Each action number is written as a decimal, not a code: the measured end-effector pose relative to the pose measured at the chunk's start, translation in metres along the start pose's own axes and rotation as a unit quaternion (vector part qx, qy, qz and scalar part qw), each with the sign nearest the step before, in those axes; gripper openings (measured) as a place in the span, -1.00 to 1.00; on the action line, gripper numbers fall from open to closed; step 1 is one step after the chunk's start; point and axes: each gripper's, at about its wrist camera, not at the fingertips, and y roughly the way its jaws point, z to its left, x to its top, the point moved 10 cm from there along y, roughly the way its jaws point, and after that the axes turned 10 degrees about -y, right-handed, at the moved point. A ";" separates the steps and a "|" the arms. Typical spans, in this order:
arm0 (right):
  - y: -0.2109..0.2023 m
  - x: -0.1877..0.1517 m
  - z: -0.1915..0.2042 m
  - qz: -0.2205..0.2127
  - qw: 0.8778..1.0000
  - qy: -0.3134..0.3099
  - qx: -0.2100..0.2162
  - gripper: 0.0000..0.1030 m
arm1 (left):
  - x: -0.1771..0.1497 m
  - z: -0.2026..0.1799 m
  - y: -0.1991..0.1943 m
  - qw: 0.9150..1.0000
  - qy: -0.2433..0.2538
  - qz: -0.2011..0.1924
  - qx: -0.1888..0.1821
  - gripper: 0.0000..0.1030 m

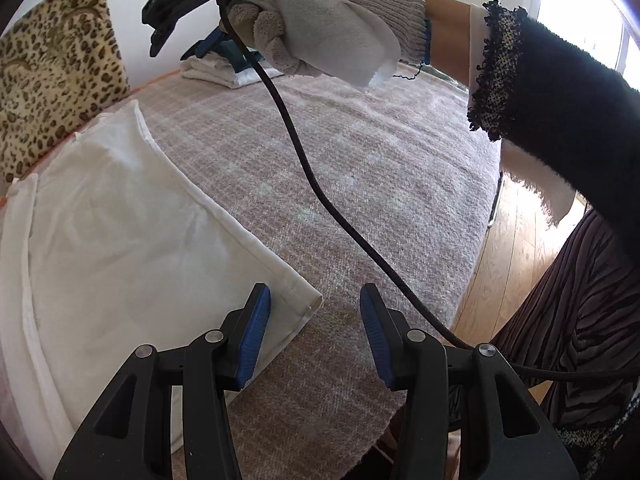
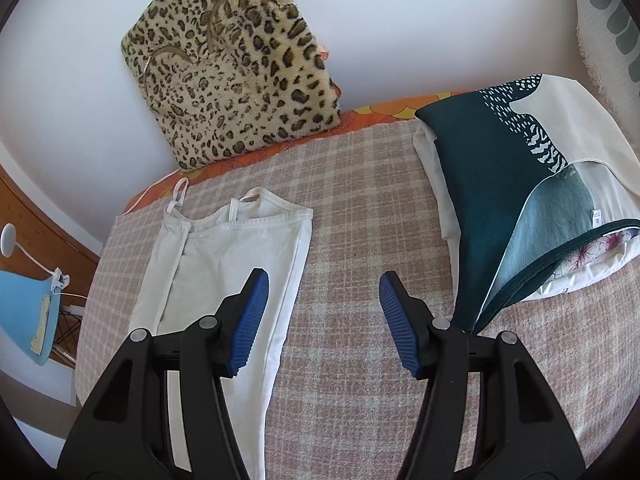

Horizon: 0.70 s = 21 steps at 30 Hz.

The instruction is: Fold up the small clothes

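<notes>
Blanket, checked pink and grey, spread flat as the folding surface, reaching past both sets of jaws; bare stretch straight ahead of and between them, broad enough for swinging a fold across. Near edge dropping to wooden floor right of the left jaws, so little support on that side.

Leopard cushion propped against the wall beyond the jaws, out of the working area, probably marking the far limit of usable room.

Folded stack of teal-and-cream cloth ahead and to the right of the right jaws, parked near the blanket's far corner, likely as the place for finished pieces.

White camisole, the garment in hand, laid long and flat, already narrowed lengthwise by the look of it. Straps pointing away from the right jaws, body running under the left finger of that pair; in the left wrist view, hem corner lying just ahead of the left finger. Long edge and hem both free for pinching.

Left gripper wide apart, holding nothing, hovering near the hem corner. Right gripper likewise spread wide and empty, above the camisole's edge, gripped by a gloved hand.

Black cable slung across the open blanket between the tools; possible snag during a fold.
</notes>
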 end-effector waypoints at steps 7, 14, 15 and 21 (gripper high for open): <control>0.051 0.013 0.005 0.013 0.999 0.019 0.021 0.18 | 0.008 0.011 0.003 1.000 -0.023 -0.013 0.005 -0.63; 0.093 0.020 0.015 0.037 0.999 0.017 0.031 0.18 | 0.009 0.021 -0.003 0.997 -0.071 -0.016 -0.034 -0.89; 0.098 0.019 0.015 0.040 0.999 0.016 0.031 0.18 | 0.009 0.020 -0.004 0.996 -0.074 -0.017 -0.037 -0.89; 0.107 0.020 0.013 0.041 0.999 0.010 0.023 0.06 | 0.012 0.027 -0.016 0.991 -0.117 -0.025 -0.061 -0.90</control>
